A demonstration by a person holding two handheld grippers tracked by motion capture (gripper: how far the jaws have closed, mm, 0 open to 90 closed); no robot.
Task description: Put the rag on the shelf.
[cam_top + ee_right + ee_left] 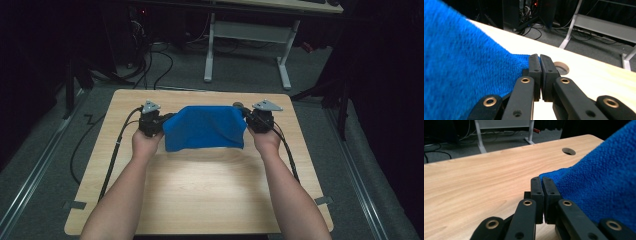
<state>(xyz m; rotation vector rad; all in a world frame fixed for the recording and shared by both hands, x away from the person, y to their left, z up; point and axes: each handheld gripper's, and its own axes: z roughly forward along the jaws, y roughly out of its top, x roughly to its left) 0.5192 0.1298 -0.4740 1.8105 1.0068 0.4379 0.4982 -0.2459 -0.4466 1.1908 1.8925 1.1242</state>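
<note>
A blue towel [205, 128] hangs stretched between my two grippers over the far half of the wooden table [200, 190]. My left gripper [161, 122] is shut on the towel's left corner; in the left gripper view the jaws [541, 180] pinch the cloth's [599, 185] corner tip. My right gripper [250, 120] is shut on the right corner, and the right gripper view has its jaws [540, 57] closed on the towel [461, 70]. The towel's lower edge sags toward the tabletop.
A round cable hole [568, 151] sits in the table near the far right corner [561, 67]. Beyond the table stands a white-legged desk [250, 45] with cables on the grey floor [160, 60]. Gripper cables trail down both table sides.
</note>
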